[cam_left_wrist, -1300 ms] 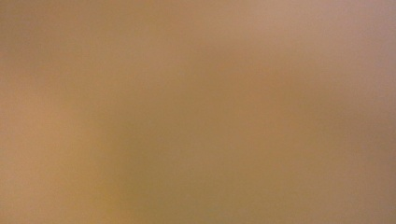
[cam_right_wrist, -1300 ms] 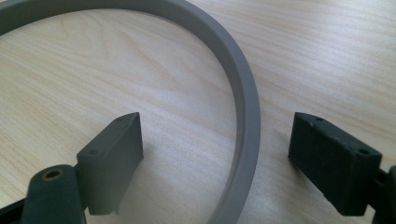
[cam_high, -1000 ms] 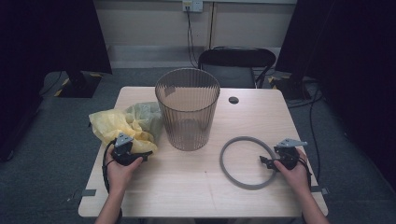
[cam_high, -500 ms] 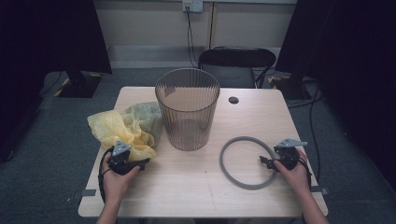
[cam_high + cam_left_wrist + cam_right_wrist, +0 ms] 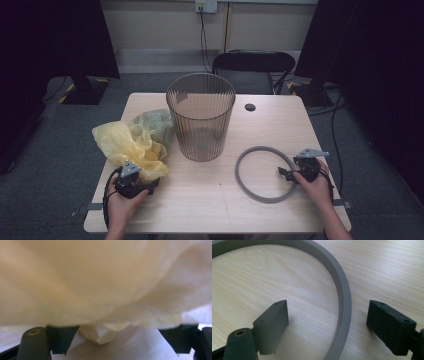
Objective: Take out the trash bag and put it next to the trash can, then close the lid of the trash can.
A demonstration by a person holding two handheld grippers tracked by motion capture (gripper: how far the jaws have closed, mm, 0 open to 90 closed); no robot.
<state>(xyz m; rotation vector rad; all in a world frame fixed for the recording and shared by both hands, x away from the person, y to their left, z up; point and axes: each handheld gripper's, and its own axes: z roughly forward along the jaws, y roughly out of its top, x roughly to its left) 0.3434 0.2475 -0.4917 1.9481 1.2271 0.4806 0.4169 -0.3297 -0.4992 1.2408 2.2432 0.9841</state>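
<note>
Grey ring (image 5: 342, 305) flat on table, between open right gripper (image 5: 329, 322) jaws.

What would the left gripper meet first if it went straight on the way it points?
Most likely the yellow bag: it lies crumpled right ahead of the left gripper, whose open jaws have just been widening, though whether they touch it is unclear.

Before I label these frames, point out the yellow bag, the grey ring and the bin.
yellow bag (image 5: 125, 145): high view, crumpled middle.
grey ring (image 5: 246, 182): high view, left band.
bin (image 5: 201, 125): high view, ribbed front wall.
</note>
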